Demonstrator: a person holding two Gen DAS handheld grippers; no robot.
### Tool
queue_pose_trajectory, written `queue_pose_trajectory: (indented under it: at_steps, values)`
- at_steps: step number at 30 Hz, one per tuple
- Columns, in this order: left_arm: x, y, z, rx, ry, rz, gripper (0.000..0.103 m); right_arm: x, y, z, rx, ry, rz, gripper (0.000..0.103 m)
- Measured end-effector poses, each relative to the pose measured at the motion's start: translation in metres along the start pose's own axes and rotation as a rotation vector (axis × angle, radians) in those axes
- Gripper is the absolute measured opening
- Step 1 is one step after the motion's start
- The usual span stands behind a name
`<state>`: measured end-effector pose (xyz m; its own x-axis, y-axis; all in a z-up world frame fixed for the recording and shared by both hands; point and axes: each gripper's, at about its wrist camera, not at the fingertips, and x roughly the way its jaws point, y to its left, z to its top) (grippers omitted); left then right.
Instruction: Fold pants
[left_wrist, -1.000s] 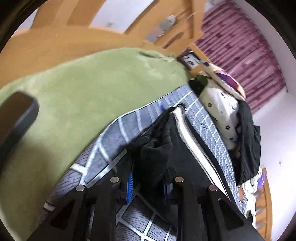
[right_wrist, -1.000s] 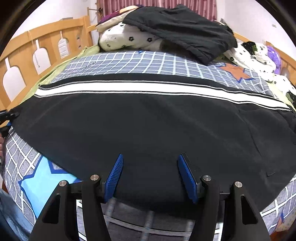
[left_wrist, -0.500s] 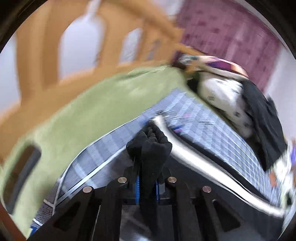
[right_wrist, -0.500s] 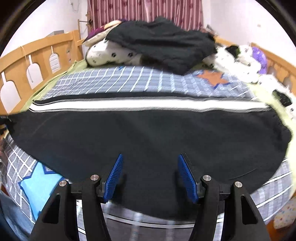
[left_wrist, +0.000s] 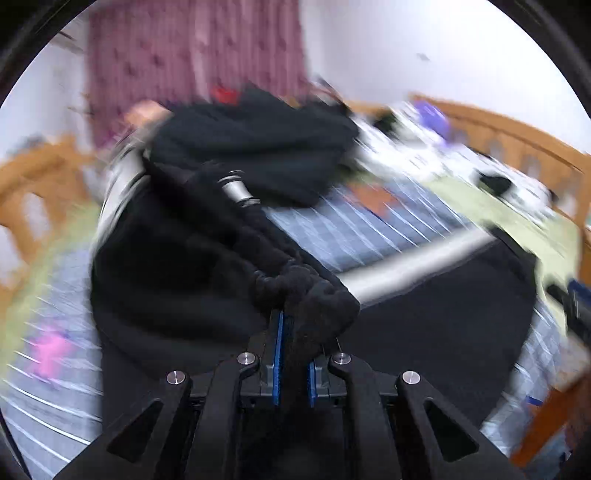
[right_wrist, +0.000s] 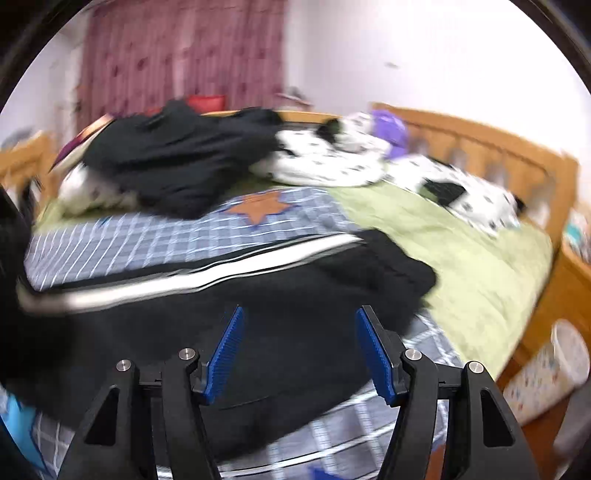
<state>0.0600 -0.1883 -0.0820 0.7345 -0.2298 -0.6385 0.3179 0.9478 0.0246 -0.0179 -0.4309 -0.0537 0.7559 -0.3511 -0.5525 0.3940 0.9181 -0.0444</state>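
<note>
Two grippers are at work, and only one has cloth. Our left gripper (left_wrist: 293, 354) is clenched on a bunched end of the black fleece pants with a white side stripe (left_wrist: 424, 332), its blue pads (left_wrist: 277, 362) pressed tight on the wad. The jaws have just been closing, with that wad between them. Our right gripper (right_wrist: 300, 350) hangs released above the pants, pads well apart and nothing between them.

The pants lie spread across the grey checked bedsheet (right_wrist: 147, 236) toward the near edge of the bed. In the left wrist view the gripped end is raised and a thick rope of black fabric trails back from it over the rest of the garment, so we judge the step in hand to be carrying one end across to meet the other. That view is heavily blurred, so we cannot tell which end we hold.

To do this well, we should keep the grip firm until the carried end lies over its partner, and lift high enough that the trailing cloth clears the lower layer rather than dragging it into ridges. The white stripe is our best guide: laying stripe along stripe should keep the fold square. Our free gripper could pin the lower layer near the fold line. We should stay short of the pile of dark clothes (right_wrist: 177, 158) at the far edge of the bed.
</note>
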Motion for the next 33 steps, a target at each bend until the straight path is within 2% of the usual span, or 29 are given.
queue_pose_trajectory:
  at_steps: [1,3,4,5,6,8,10,12,13,15,17,21,24,25,28,31,32,33]
  values:
    - [0.015,-0.021,-0.013,-0.002,0.051,-0.05,0.01,0.002,-0.011,0.001,0.029,0.005,-0.004,0.062]
    - [0.037,-0.048,-0.037,-0.017,0.136,-0.09,0.01,0.006,-0.032,0.004,0.096,0.019,0.003,0.062]
    - [0.042,-0.055,-0.046,-0.023,0.15,-0.068,0.01,0.007,-0.039,0.004,0.122,0.024,0.011,0.062]
    - [0.042,-0.059,-0.055,-0.018,0.126,-0.038,0.01,0.008,-0.042,0.004,0.135,0.025,0.019,0.062]
    - [0.04,-0.057,-0.057,-0.012,0.112,-0.037,0.01,0.009,-0.045,0.004,0.146,0.026,0.029,0.062]
    - [0.031,-0.045,-0.057,-0.023,0.119,-0.1,0.018,0.011,-0.043,0.002,0.134,0.028,0.038,0.062]
    - [0.019,-0.024,-0.055,-0.052,0.155,-0.196,0.031,0.011,-0.038,-0.003,0.106,0.034,0.046,0.062]
    - [0.005,-0.005,-0.054,-0.053,0.166,-0.224,0.043,0.014,-0.028,-0.006,0.082,0.052,0.074,0.062]
    - [0.001,0.004,-0.055,-0.054,0.159,-0.207,0.051,0.016,-0.022,-0.009,0.071,0.067,0.102,0.062]
    - [-0.017,0.034,-0.058,-0.058,0.125,-0.123,0.064,0.022,-0.009,-0.012,0.047,0.109,0.174,0.062]
    - [-0.027,0.062,-0.062,-0.065,0.104,-0.073,0.065,0.026,0.011,-0.016,0.018,0.145,0.251,0.062]
    - [-0.039,0.122,-0.081,-0.072,0.116,0.118,0.065,0.037,0.05,-0.026,-0.013,0.22,0.383,0.062]
    - [-0.043,0.157,-0.099,-0.13,0.125,0.184,0.065,0.05,0.076,-0.033,-0.025,0.272,0.429,0.062]
    - [-0.044,0.166,-0.104,-0.161,0.129,0.18,0.065,0.056,0.085,-0.035,-0.024,0.284,0.443,0.062]
    - [-0.044,0.185,-0.115,-0.256,0.133,0.103,0.065,0.071,0.11,-0.042,-0.04,0.318,0.465,0.062]
    - [-0.045,0.187,-0.118,-0.26,0.129,0.002,0.066,0.09,0.131,-0.059,-0.085,0.374,0.433,0.06]
    - [-0.044,0.185,-0.119,-0.242,0.142,-0.033,0.067,0.089,0.132,-0.061,-0.093,0.354,0.419,0.049]
    - [-0.044,0.184,-0.122,-0.231,0.151,-0.045,0.068,0.083,0.134,-0.061,-0.108,0.331,0.434,0.03]
